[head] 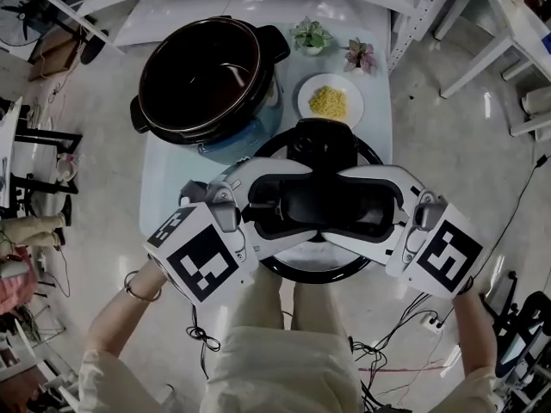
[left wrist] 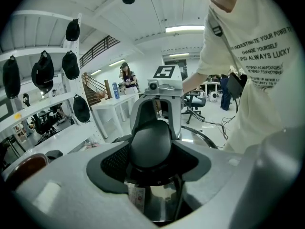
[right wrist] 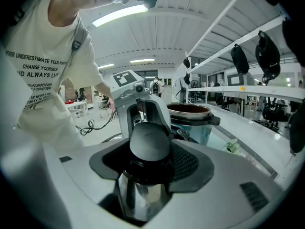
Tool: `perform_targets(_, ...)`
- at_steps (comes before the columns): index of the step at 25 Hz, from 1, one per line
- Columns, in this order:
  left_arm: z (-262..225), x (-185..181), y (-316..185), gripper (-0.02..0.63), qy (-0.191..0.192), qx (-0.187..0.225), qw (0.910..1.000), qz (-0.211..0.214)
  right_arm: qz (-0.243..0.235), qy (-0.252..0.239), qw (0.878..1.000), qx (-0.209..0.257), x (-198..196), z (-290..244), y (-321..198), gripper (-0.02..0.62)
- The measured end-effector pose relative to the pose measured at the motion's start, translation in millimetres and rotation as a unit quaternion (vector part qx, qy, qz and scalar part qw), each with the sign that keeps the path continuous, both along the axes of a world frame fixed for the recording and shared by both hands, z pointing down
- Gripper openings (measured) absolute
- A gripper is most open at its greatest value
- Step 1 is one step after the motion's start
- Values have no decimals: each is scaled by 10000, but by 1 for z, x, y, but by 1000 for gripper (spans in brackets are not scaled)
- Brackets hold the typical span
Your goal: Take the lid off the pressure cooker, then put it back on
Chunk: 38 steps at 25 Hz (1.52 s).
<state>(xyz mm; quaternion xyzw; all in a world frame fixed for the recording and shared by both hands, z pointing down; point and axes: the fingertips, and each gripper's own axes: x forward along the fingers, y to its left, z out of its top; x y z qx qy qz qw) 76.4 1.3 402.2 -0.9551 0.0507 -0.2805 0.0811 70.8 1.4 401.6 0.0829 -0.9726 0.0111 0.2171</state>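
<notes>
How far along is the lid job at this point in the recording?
Done: the round black lid is off and the blue, black-rimmed pressure cooker stands open. In hand: the jaws of left gripper and right gripper clamp the lid's black handle. Left: setting it back on.

The open black pressure cooker pot (head: 207,80) fills the pale table's (head: 164,177) 10 o'clock. A white plate of yellow grains (head: 331,101), a green potted plant (head: 310,34) and a reddish potted plant (head: 360,54) crowd 1 o'clock. The black round lid (head: 320,144) covers 6 o'clock; 8 o'clock lies bare.
</notes>
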Motion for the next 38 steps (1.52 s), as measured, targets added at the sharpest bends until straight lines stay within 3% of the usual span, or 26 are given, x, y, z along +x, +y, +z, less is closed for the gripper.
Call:
perform_targets(15, 84, -6, -3, 282, -326, -284, 9990, -62, 8, 57, 9998, -208, -7, 80, -4, 272)
perform_targets(38, 127, -5, -9, 282, -619, -186, 9978, -179, -12, 385, 9993, 38, -5, 123, -10, 272)
